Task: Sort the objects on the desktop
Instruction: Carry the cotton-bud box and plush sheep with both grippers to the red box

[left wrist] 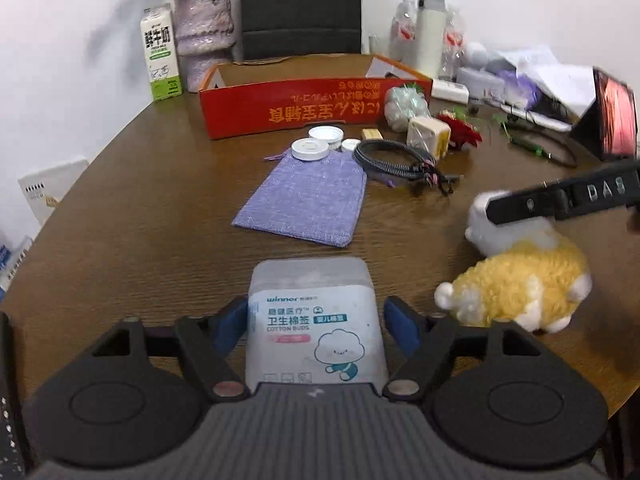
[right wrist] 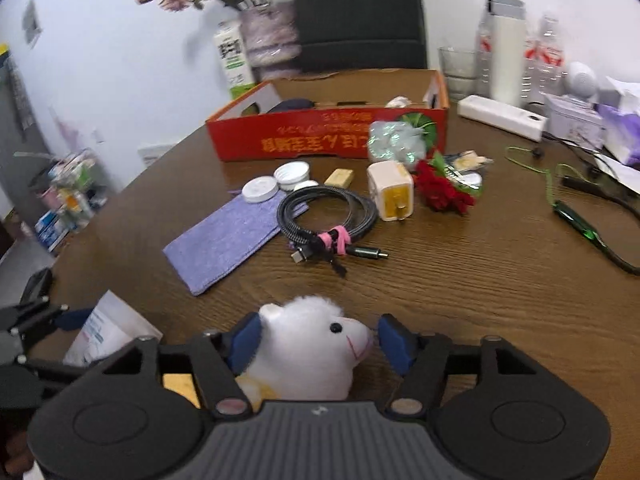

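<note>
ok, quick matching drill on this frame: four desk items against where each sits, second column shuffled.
Items:
1. cotton bud box
2. plush sheep
3. charging cable
4. milk carton

Places:
A. coiled, next to the purple pouch
B. between the left gripper fingers
C. upright beside the vase
D. head between the right gripper fingers

Pairs: 1-B, 2-D, 3-A, 4-C

A dark chair [right wrist: 356,12] stands behind the desk [right wrist: 460,280] at twelve o'clock; a vase of dried flowers [left wrist: 204,28] sits at eleven, a milk carton [left wrist: 161,54] touching it.
</note>
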`<state>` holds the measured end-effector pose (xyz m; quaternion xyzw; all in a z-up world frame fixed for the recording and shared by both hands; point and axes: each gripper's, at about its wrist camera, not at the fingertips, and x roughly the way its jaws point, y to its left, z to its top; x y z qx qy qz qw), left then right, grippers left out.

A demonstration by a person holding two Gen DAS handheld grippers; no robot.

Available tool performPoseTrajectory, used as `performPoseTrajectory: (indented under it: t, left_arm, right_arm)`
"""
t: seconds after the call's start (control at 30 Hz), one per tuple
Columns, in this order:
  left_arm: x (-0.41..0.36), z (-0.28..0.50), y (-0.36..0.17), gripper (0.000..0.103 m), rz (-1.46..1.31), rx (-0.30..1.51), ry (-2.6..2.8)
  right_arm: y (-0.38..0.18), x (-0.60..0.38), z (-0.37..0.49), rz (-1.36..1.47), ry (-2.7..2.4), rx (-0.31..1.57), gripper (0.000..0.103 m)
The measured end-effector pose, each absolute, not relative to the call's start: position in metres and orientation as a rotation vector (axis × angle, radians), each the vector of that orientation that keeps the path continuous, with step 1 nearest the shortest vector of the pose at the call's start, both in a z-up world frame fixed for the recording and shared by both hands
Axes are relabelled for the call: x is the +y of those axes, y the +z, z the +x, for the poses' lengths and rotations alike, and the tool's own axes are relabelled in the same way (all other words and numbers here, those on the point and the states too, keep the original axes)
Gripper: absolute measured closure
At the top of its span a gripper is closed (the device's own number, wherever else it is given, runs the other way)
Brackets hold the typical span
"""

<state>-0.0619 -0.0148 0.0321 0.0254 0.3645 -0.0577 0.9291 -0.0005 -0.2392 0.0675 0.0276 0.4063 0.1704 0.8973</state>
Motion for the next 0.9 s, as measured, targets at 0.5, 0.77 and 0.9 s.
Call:
performPoseTrajectory:
  t: [0.5, 0.77, 0.9]
  left_arm:
    - [-0.005, -0.047, 0.024, 0.035, -0.064, 0.753, -0.128]
    - [-0.003, -0.065, 0.047, 0.036, -0.073, 0.665, -0.123]
    - [-0.002, -0.076, 0.057, 0.037, -0.085, 0.624, -0.118]
  right_arm:
    - [0.046, -0.193, -0.009, -0.128, 0.230, 0.764, 0.048]
    - [0.061, -0.200, -0.039, -0.060, 0.289, 0.665, 0.053]
    - [0.078, -0.209, -0.056, -0.037, 0.290, 0.601, 0.053]
